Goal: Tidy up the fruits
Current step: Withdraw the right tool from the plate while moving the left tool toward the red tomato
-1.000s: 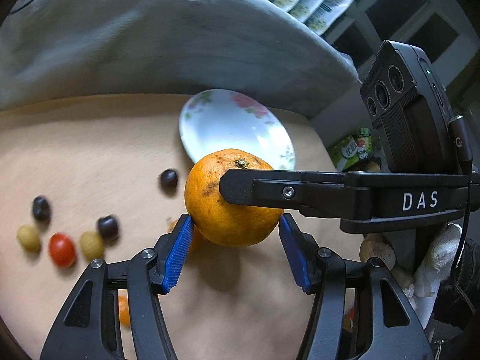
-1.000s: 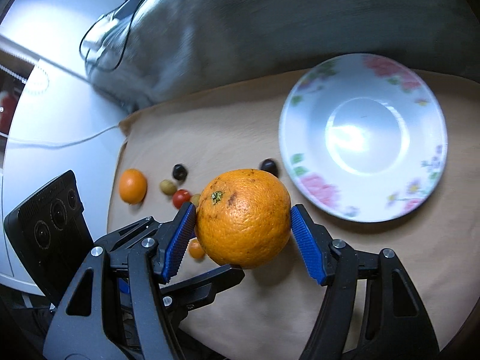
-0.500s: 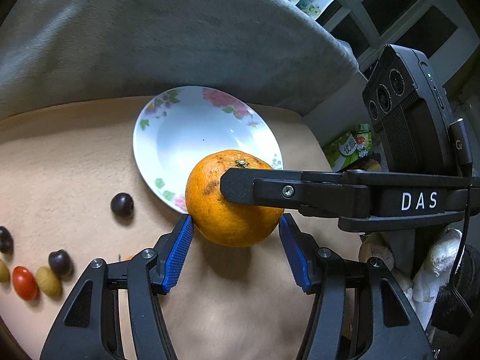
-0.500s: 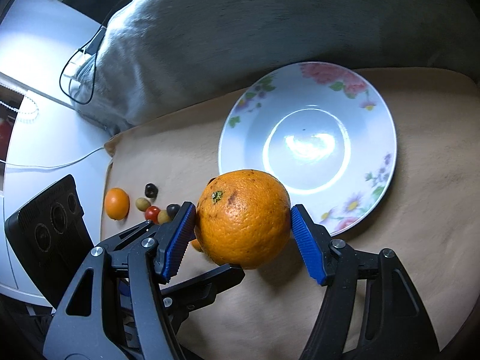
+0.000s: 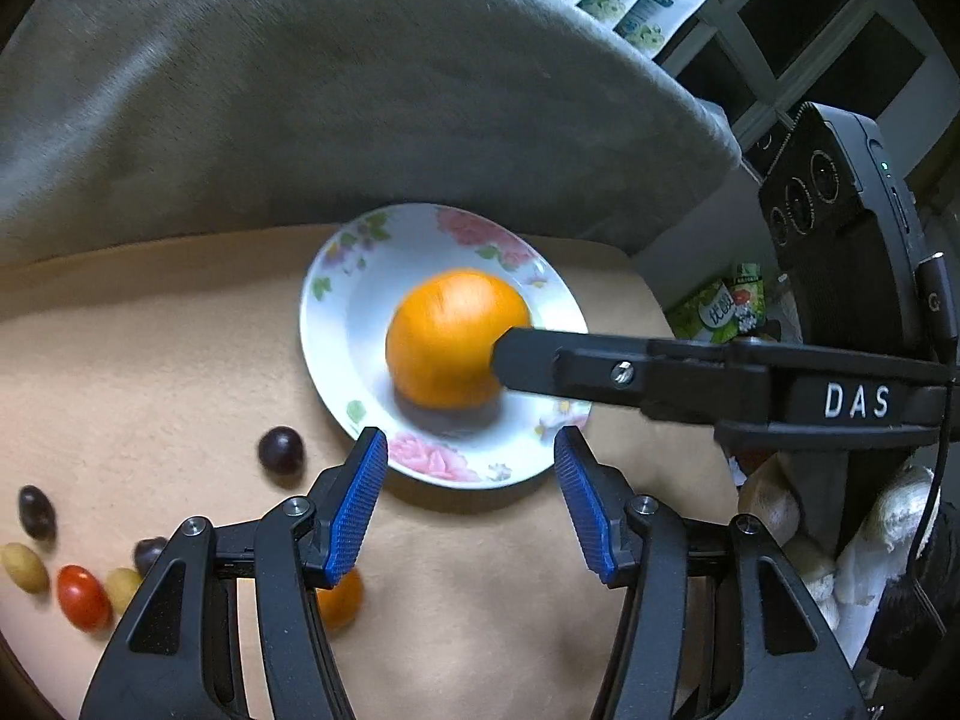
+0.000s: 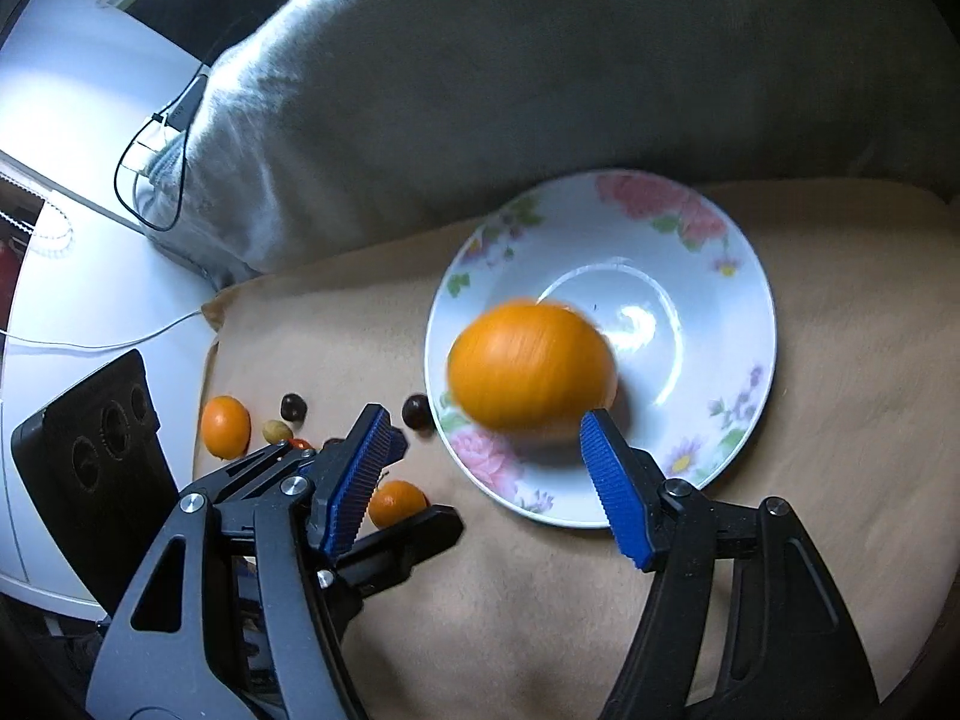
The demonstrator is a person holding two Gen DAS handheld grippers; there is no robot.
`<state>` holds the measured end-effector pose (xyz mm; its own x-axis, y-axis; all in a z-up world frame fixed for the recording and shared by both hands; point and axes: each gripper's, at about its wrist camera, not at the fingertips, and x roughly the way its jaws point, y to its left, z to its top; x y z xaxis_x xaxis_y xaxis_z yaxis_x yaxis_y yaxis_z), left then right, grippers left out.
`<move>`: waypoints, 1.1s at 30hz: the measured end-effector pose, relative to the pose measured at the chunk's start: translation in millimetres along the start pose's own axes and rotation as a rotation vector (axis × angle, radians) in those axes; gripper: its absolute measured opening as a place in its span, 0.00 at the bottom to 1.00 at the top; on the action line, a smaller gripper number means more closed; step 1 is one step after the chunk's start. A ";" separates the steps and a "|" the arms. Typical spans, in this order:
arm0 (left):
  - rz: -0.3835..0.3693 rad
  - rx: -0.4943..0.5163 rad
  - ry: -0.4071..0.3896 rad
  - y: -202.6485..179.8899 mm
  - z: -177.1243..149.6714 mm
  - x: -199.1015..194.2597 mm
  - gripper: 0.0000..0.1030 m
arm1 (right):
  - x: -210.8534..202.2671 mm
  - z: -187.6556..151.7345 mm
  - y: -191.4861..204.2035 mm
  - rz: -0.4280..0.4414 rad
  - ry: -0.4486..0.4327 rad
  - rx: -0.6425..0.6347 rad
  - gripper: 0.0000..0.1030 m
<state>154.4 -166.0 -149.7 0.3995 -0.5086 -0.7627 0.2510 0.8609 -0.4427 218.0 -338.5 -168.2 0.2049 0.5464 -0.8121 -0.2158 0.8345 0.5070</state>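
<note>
Both grippers tilt downward side by side, the left gripper [image 5: 465, 501] and the right gripper [image 6: 483, 471] each with 2 blue-padded jaws apart (holding nothing).

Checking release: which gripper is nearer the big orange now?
Right. The right gripper has the blurred orange just past its fingers, one blue fingertip at its lower edge. The left gripper sits back at the plate's near rim, clear of the orange.

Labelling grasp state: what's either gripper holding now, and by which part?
Nothing. The orange, motion-blurred, is over the floral plate, clear of the right gripper and left gripper.
</note>
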 end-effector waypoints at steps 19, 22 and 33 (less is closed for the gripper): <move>0.122 -0.005 -0.039 43.6 -27.9 -60.9 0.55 | -13.0 -12.0 48.9 -0.059 -0.057 -0.075 0.67; 0.146 -0.047 -0.029 62.3 -40.6 -70.4 0.55 | -6.8 -15.0 59.8 -0.066 -0.045 -0.115 0.67; 0.229 -0.150 -0.008 109.6 -78.9 -92.0 0.55 | 27.4 -27.0 93.5 -0.049 0.055 -0.222 0.71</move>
<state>75.5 -23.7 -165.3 0.4379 -0.3005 -0.8473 0.0205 0.9456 -0.3247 177.7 -247.4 -150.8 0.1694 0.4954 -0.8520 -0.4127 0.8207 0.3952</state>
